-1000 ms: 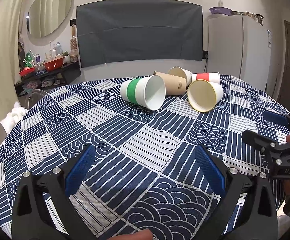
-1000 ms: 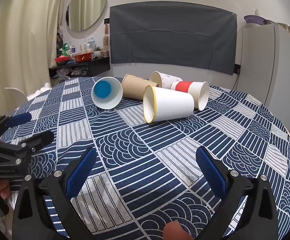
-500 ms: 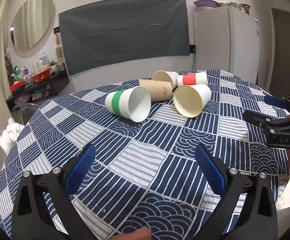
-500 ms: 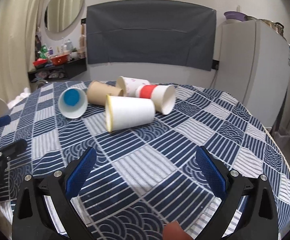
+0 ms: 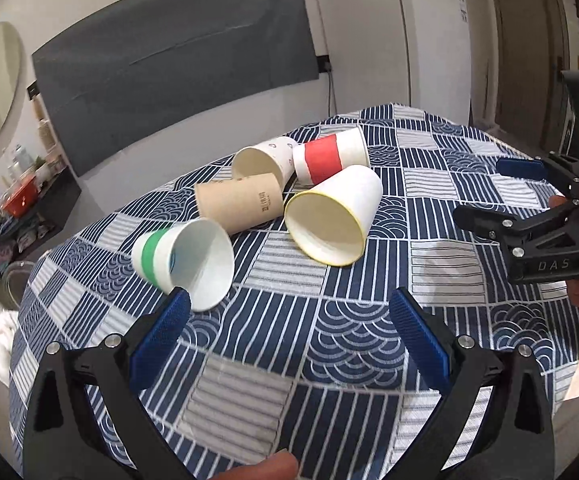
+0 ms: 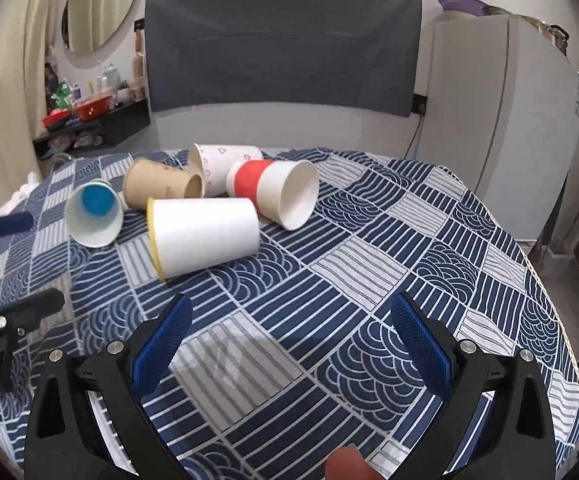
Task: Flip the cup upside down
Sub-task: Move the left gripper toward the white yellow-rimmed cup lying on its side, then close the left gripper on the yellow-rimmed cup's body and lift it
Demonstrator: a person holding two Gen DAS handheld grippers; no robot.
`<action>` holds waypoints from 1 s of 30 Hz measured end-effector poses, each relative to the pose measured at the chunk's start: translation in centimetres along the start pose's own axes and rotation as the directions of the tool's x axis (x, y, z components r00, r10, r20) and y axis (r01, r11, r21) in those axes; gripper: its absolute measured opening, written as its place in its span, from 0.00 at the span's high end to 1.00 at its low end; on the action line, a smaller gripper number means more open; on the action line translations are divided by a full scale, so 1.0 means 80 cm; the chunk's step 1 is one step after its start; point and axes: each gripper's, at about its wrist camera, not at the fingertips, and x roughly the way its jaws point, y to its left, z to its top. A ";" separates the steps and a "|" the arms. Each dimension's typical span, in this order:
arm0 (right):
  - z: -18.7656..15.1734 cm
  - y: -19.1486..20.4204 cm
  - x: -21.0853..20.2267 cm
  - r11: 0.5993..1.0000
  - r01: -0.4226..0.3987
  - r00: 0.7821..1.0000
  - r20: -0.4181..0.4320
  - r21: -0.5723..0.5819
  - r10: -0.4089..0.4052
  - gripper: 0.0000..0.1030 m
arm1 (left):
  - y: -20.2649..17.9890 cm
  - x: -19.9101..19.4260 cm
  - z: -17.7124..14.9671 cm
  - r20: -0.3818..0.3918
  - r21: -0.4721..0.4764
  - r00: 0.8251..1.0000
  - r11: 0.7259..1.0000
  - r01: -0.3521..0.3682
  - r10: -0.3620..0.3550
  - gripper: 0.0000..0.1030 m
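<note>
Several paper cups lie on their sides in a cluster on the table. They are a green-banded white cup, a brown cup, a heart-print cup, a red-banded cup and a plain white cup with a yellow rim. My left gripper is open and empty, just in front of the green-banded cup. My right gripper is open and empty, in front of the yellow-rimmed cup.
The round table has a blue and white patterned cloth. A fridge stands at the back right, a dark panel on the wall, and a cluttered shelf at the back left.
Both grippers have moved forward and closer to the cups. The left view has swung and tilted toward the cluster. The cups have not moved. Both grippers stay open.
</note>
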 end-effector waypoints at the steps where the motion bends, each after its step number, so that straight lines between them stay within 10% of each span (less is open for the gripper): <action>1: 0.000 -0.003 0.006 1.000 0.002 1.000 -0.013 -0.001 -0.002 0.07 | -0.001 0.009 0.006 -0.023 0.012 1.000 1.000 0.021 -0.021 0.06; 30: -0.011 -0.039 0.065 0.994 -0.099 0.980 -0.169 0.048 0.106 0.07 | -0.021 0.149 0.077 -0.203 0.156 0.965 0.968 0.197 -0.164 0.09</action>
